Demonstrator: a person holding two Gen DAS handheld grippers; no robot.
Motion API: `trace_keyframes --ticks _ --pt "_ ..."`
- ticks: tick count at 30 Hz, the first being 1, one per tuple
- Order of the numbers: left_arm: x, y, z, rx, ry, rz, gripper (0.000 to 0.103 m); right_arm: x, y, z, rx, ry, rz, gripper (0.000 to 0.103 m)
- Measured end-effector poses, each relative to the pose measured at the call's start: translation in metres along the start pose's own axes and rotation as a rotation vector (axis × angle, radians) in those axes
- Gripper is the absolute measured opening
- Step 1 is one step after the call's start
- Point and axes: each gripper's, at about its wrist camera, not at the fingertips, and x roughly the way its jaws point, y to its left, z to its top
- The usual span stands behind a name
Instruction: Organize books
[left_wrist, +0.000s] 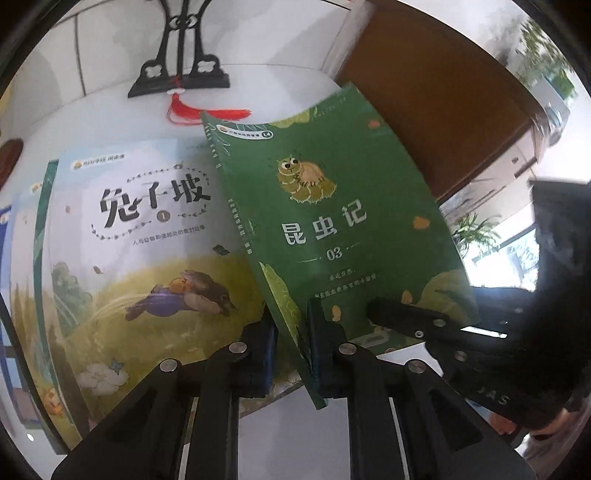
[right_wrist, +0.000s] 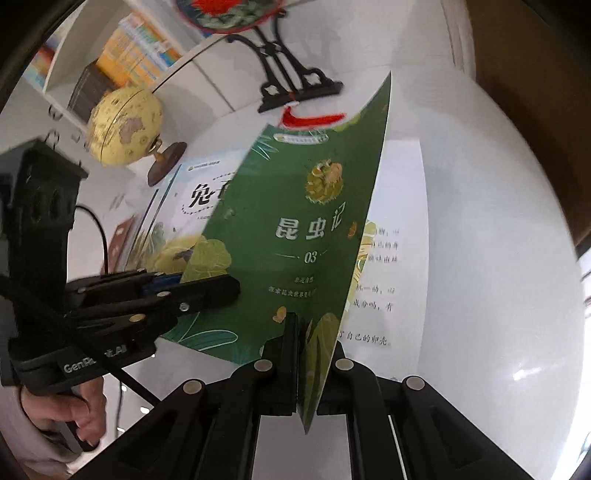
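1. While the left gripper (left_wrist: 291, 339) pinches the lower spine edge of the green book (left_wrist: 332, 206), its two fingers press on either side of the thin cover at about 6 o'clock in the left wrist view.
2. Clamped on the same green book (right_wrist: 295, 229), the right gripper (right_wrist: 312, 354) grips the front cover's bottom edge, with the cover swung up and a printed page showing behind it at 3 o'clock.
3. From the left wrist view, the right gripper (left_wrist: 406, 317) reaches in from 4 o'clock, one finger lying across the cover's lower right corner.
4. From the right wrist view, the left gripper (right_wrist: 192, 291) enters from 9 o'clock, held by a hand (right_wrist: 70, 413) at 8 o'clock.
5. Just beside the green book, at 9 o'clock, lies a white rabbit book (left_wrist: 140, 240) on top of other books (left_wrist: 26, 258) spread on the white table (left_wrist: 295, 435).
6. Farther out at 11 o'clock stands a black ornamental stand (left_wrist: 181, 74) with a red tassel (left_wrist: 207, 112).
7. A yellow globe (right_wrist: 125, 125) stands at 10 o'clock in the right wrist view, below a shelf of books (right_wrist: 136, 55).
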Motion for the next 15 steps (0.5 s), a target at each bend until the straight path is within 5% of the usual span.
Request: trace_keyframes --ticks 15 --pt "-0.057 0.016 -0.005 0.034 -0.049 -0.01 0.013 -0.036 0.065 0.002 -0.104 -0.081 -0.027 0.004"
